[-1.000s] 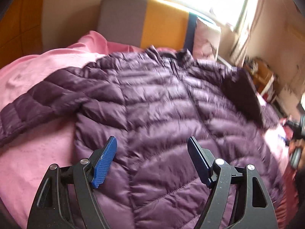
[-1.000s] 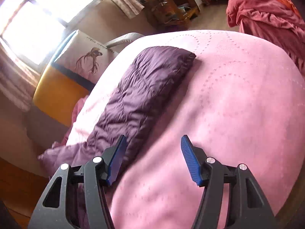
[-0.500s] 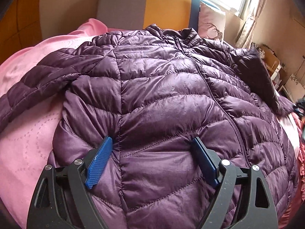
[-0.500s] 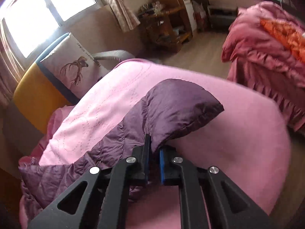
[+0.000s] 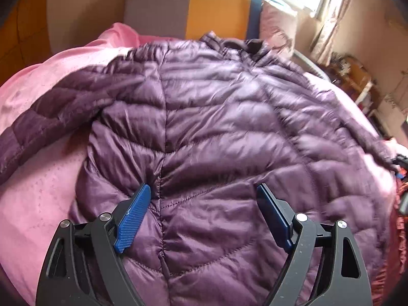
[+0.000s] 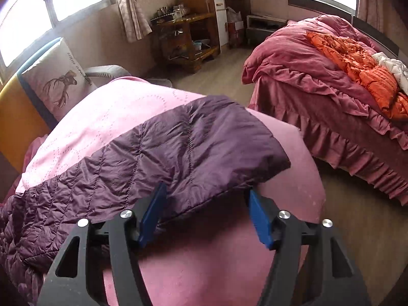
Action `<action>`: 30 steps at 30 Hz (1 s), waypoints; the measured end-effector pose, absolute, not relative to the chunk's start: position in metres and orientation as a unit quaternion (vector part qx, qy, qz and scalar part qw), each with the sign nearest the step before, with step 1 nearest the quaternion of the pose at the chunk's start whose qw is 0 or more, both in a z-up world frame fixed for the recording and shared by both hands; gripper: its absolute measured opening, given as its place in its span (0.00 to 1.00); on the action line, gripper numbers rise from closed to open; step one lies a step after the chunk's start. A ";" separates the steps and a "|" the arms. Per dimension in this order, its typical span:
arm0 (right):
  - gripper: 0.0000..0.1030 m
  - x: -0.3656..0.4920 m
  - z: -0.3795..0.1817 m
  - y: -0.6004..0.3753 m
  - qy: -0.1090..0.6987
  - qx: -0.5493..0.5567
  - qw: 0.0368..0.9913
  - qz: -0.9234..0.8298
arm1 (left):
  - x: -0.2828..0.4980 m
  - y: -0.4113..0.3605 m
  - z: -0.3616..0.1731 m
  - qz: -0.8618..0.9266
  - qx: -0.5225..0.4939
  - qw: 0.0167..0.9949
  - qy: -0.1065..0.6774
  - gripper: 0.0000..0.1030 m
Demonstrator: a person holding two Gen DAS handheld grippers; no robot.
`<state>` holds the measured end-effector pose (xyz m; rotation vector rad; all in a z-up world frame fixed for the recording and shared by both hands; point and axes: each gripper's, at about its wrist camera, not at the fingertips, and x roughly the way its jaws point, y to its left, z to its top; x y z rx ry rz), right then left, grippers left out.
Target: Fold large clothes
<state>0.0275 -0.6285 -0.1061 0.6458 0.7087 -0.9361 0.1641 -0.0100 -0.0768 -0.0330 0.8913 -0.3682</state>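
Jacket [image 5: 229, 132] flat on pink bed [image 5: 38, 191], sleeve [image 6: 178, 148] out right. Left gripper [image 5: 204, 216] and right gripper [image 6: 206, 214] both wide open, holding nothing. Sleeve-fold step; next likely regrasp cuff, carry across body.

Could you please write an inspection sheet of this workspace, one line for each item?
Surface: pink bedspread over a bed, lightly wrinkled.
Job's things: purple down jacket lies front up, zipped; its left sleeve is spread out on the spread; its right sleeve lies across the spread, the cuff end over the right fingers.
Clutter: deer pillow at the headboard.
Grippers: left gripper open, over the jacket's lower body; right gripper open, at the sleeve's edge.
Cables: nothing seen.
Surroundings: second bed with an orange quilt, wooden shelf, windows with curtains.
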 end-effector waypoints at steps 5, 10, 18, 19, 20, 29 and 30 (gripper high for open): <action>0.66 0.031 -0.065 -0.589 0.293 0.270 0.823 -0.405 | 0.167 0.011 -0.054 -0.161 -0.010 0.912 0.377 0.81; 0.69 0.098 -0.038 -0.505 0.304 0.236 0.894 -0.230 | 0.184 0.024 -0.061 -0.142 -0.004 0.913 0.384 0.81; 0.71 0.225 -0.063 -0.402 0.373 0.218 0.898 -0.085 | 0.174 0.033 -0.098 -0.137 -0.014 0.894 0.427 0.81; 0.71 0.235 -0.070 -0.396 0.383 0.217 0.894 -0.087 | 0.171 0.033 -0.099 -0.136 -0.012 0.893 0.428 0.81; 0.71 0.246 -0.083 -0.394 0.397 0.216 0.887 -0.095 | 0.170 0.032 -0.100 -0.136 -0.012 0.893 0.429 0.81; 0.74 0.256 -0.130 -0.407 0.408 0.205 0.880 -0.129 | 0.145 0.031 -0.105 -0.136 -0.016 0.900 0.414 0.81; 0.75 0.255 -0.127 -0.408 0.411 0.205 0.879 -0.128 | 0.145 0.031 -0.105 -0.135 -0.018 0.900 0.414 0.81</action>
